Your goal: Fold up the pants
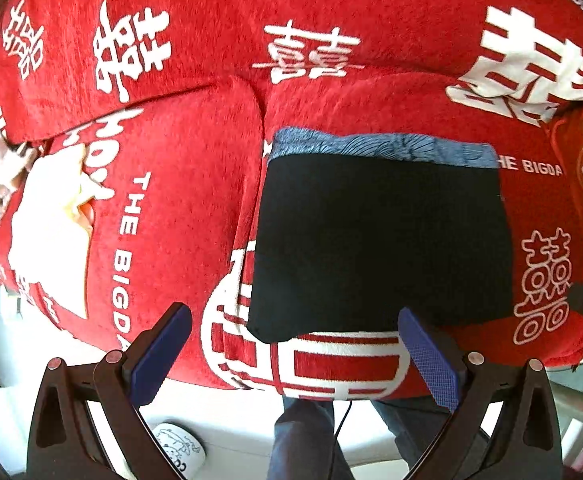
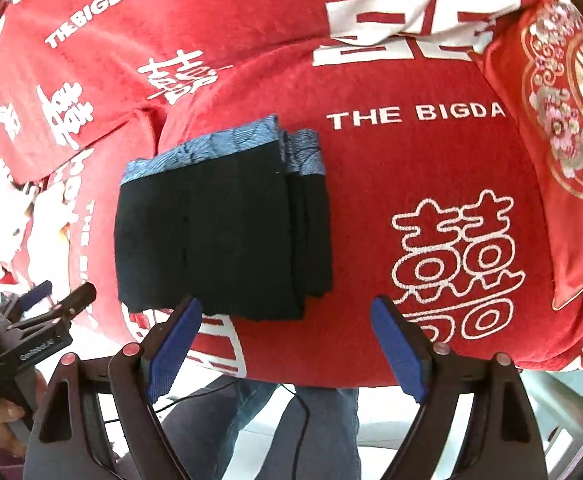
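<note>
Red cover (image 2: 431,160) reads "THE BIGDAY"; black folded pants (image 2: 219,232) on it; both grippers' jaws wide, empty.

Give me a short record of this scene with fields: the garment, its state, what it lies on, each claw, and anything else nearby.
garment: black pants with a blue patterned waistband
state: folded into a compact rectangle, lying flat
surface: red cover printed with white characters
left claw: open, nothing between its pads, clear of the pants
right claw: open, holding nothing
nearby: red embroidered cushion to the right of the pants
</note>
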`<state>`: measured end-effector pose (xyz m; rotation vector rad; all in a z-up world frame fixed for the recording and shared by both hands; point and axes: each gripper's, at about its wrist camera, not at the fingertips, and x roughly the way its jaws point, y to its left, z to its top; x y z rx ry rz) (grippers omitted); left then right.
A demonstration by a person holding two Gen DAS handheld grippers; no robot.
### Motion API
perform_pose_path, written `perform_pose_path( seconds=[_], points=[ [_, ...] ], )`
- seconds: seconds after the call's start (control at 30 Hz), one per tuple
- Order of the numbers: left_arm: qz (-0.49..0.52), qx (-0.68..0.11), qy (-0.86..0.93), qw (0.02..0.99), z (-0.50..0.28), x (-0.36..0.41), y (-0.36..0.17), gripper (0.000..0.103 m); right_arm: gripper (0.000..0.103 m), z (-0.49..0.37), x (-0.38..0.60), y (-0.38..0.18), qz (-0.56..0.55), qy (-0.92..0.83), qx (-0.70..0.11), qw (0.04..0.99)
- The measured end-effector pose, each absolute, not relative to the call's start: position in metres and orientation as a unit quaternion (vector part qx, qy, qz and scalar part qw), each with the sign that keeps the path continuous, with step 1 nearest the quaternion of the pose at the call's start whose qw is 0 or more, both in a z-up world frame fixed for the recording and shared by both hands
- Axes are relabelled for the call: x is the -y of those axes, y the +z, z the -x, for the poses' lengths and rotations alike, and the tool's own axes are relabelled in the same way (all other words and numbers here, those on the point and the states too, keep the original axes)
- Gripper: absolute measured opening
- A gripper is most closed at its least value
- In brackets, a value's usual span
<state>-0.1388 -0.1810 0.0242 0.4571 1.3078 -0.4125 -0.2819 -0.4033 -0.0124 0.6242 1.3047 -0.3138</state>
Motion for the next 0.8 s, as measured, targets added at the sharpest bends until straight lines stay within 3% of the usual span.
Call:
perform_pose_path(
  seconds=[0.8],
  points=[
    [-0.223,-0.584,-0.219,0.749,0.151,0.156,0.061,0.103,0.089,0.277,0.336,0.027,-0.269,-0.184,-0.599,0.732]
  ],
)
